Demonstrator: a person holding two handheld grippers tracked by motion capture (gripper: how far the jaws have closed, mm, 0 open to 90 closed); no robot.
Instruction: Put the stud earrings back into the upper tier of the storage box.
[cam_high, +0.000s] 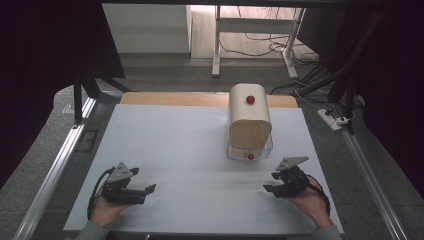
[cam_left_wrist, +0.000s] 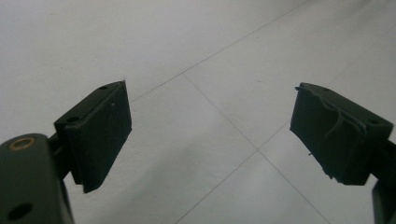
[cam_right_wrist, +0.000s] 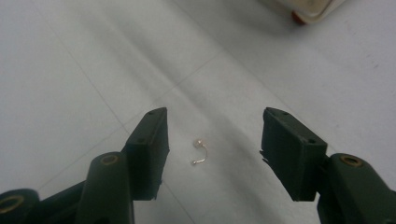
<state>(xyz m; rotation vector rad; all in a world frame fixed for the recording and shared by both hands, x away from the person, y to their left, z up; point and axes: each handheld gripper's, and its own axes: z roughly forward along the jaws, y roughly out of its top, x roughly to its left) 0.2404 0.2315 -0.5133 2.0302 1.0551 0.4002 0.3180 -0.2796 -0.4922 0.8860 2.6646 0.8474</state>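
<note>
A tiny curved metal stud (cam_right_wrist: 200, 151) with a bead at each end lies on the white table sheet (cam_high: 190, 145). My right gripper (cam_right_wrist: 217, 140) hovers low over it, jaws apart on either side of the stud and not touching it. In the high view the right gripper (cam_high: 270, 182) is at the front right, pointing left. My left gripper (cam_high: 148, 193) rests at the front left, pointing right. Its jaws (cam_left_wrist: 210, 126) stand wide open over bare sheet with nothing between them.
A cream box (cam_high: 249, 122) with a rounded top and a red knob (cam_high: 250, 99) stands right of centre at the back, on a clear base with a second red knob (cam_high: 250, 156). Metal rails run along both table sides. Desk legs and cables lie beyond the far edge.
</note>
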